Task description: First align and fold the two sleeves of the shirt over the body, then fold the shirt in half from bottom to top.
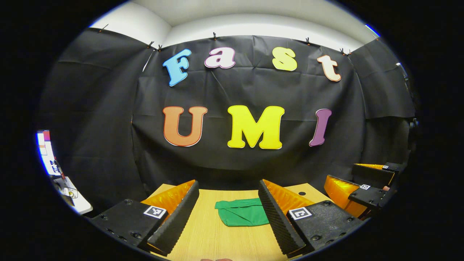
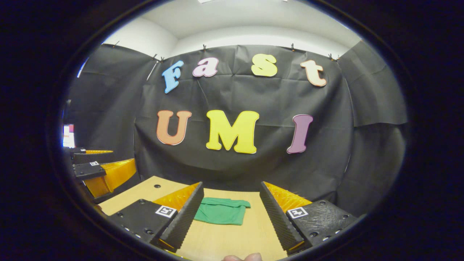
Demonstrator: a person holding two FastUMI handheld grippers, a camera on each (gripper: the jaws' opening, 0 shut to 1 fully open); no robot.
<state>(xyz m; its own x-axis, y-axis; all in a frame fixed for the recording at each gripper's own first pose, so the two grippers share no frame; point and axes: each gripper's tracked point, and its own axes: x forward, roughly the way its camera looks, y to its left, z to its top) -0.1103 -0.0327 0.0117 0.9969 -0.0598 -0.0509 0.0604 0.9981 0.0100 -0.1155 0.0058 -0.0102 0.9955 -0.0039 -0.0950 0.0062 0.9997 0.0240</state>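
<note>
A green shirt [image 1: 242,213] lies folded into a compact rectangle on the wooden table [image 1: 214,235], in the middle toward the far edge. In the left gripper view my left gripper [image 1: 228,203] is open above the near side of the table, the shirt lying beyond and between its fingers without touching them. In the right gripper view the same shirt [image 2: 221,211] sits ahead and slightly left, and my right gripper [image 2: 230,199] is open and holds nothing. The right gripper [image 1: 366,188] also shows far right in the left gripper view; the left gripper [image 2: 98,170] shows far left in the right gripper view.
The black cloth wall hangs just behind the table's far edge. Small holes mark the table's far corners [image 1: 302,193] [image 2: 156,186]. A white desk with clutter [image 1: 69,192] stands outside the booth at left. A fingertip [image 2: 243,257] shows at the bottom edge.
</note>
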